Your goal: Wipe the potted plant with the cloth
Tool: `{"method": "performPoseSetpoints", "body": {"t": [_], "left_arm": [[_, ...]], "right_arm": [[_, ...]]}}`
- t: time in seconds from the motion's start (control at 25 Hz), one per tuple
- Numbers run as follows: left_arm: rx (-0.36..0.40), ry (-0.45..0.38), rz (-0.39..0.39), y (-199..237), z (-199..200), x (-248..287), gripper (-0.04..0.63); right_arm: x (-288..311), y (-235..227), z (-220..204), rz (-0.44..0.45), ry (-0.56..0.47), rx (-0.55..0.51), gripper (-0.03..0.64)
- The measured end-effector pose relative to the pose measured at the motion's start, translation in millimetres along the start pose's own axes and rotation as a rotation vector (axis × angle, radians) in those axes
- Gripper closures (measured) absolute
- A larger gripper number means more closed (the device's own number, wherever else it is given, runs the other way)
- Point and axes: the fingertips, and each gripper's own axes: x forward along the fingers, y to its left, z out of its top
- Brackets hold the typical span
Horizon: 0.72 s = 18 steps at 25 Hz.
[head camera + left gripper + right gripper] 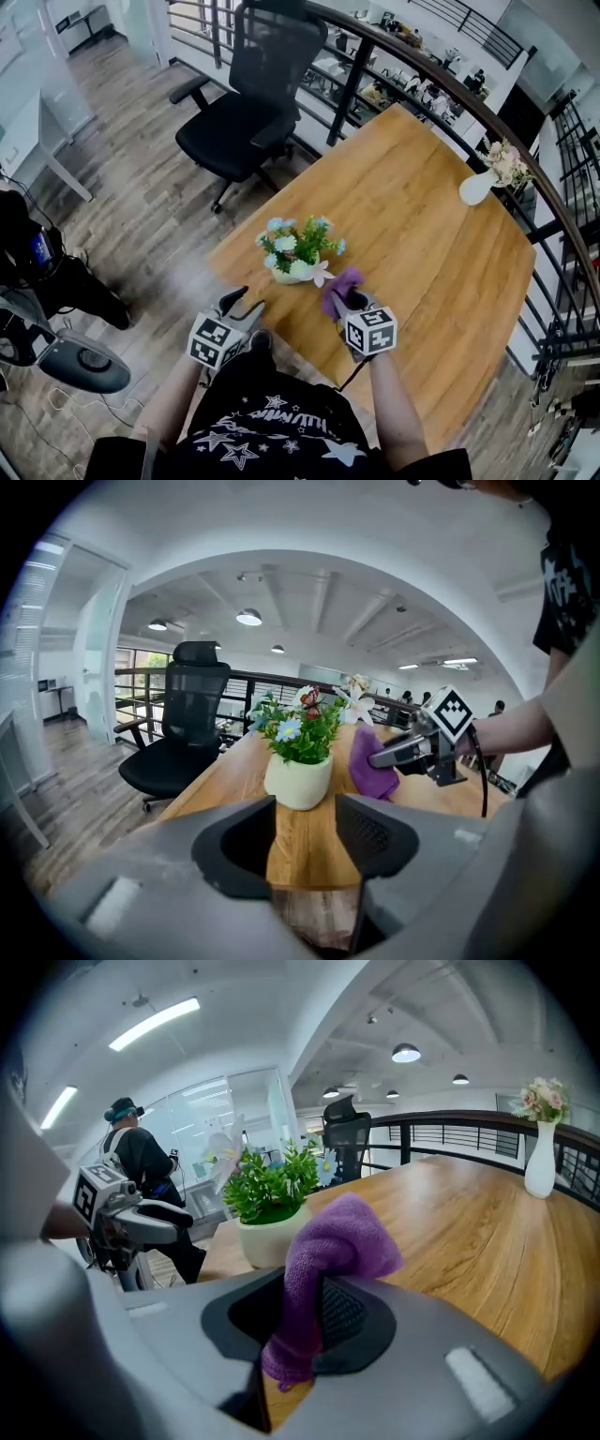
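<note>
Left gripper point(246, 300): jaws apart, nothing between them; only bare tabletop shows through the gap. It sits at the near left edge of the table point(422, 216) and points toward the plant.

Potted plant point(298, 253): small white pot point(298, 780), upright, filled with green leaves and pale blue and white flowers. It stands near the table's near left edge, just beyond both grippers.

Cloth point(339, 286): purple, clamped between the jaws of the right gripper point(305, 1312). One bunch stands up above the jaws and a tail hangs below. The cloth is just right of the pot; cannot tell whether it touches the leaves.

Vase point(476, 186): white, holding pale pink flowers, at the far right edge, well apart from the rest.

Open room: the wood between plant and vase is bare. Black office chair point(246, 103) on the floor beyond the far left edge. Dark railing point(450, 89) runs along the far side.
</note>
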Motion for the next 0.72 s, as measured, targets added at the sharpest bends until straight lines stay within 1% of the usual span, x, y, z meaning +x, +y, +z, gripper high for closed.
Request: {"method": "performPoseSetpoints", "body": {"t": [0.12, 0.16, 0.24, 0.32, 0.44, 0.64, 0.72], "left_arm": [[0.006, 0.001, -0.074, 4.1, 4.7, 9.5, 0.281], [0.019, 0.008, -0.093, 5.5, 5.2, 13.0, 0.257], [0.074, 0.03, -0.113, 10.5, 4.9, 22.0, 0.24], [0.126, 0.063, -0.129, 16.5, 0.0, 33.3, 0.238], [0.186, 0.1, -0.169, 22.1, -8.4, 50.3, 0.238], [0.261, 0.111, -0.232, 25.5, -3.8, 69.4, 0.238], [0.288, 0.114, -0.252, 25.8, -3.1, 76.6, 0.238]], "right_arm": [[7.1, -0.3, 4.1, -0.014, 0.029, -0.047, 0.532], [8.9, -0.7, 5.6, -0.017, 0.036, -0.067, 0.532], [13.2, -3.1, 7.3, -0.025, 0.049, -0.105, 0.532], [18.8, -7.4, 7.8, -0.035, 0.063, -0.134, 0.532], [26.4, -13.4, 7.5, -0.047, 0.08, -0.158, 0.532], [45.8, -15.9, 8.9, -0.043, 0.116, -0.242, 0.534], [53.8, -16.9, 8.7, -0.047, 0.131, -0.259, 0.534]]}}
